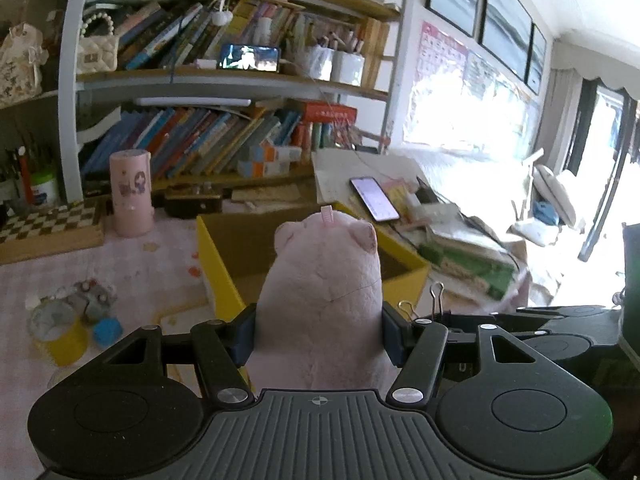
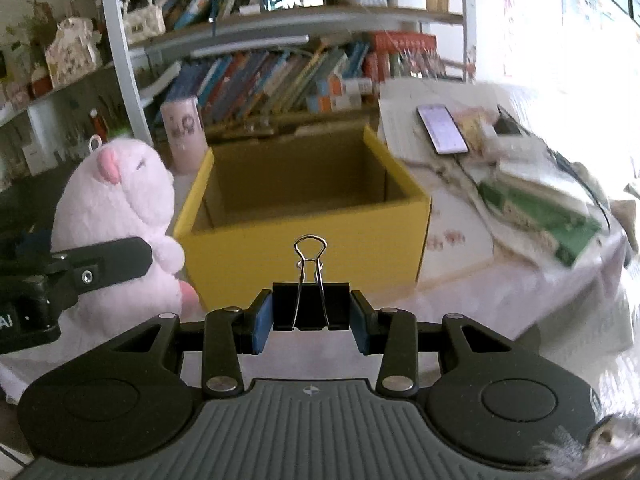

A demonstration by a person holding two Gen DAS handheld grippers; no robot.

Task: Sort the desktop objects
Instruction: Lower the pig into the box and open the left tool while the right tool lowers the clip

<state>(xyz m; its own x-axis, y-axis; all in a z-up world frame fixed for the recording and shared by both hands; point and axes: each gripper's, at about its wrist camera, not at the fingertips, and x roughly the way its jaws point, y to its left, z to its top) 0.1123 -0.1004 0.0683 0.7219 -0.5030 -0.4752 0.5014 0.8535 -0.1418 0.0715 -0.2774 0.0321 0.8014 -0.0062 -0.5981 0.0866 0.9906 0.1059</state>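
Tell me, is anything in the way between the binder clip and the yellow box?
Nothing visible. The right gripper holds the binder clip, and the yellow box stands open just ahead. The pink plush toy is off to the left.

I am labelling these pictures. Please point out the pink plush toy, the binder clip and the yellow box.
pink plush toy (image 1: 320,300): left wrist view, its back.
binder clip (image 2: 311,304): right wrist view, black body.
yellow box (image 2: 304,246): right wrist view, front wall.

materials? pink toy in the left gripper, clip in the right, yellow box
Pink toy: plush fabric, matte and fuzzy, dented between the left gripper pads.
Clip in the right gripper: likely black painted steel body, shiny wire handles.
Yellow box: looks cardboard, matte yellow outside, raw brown inside.
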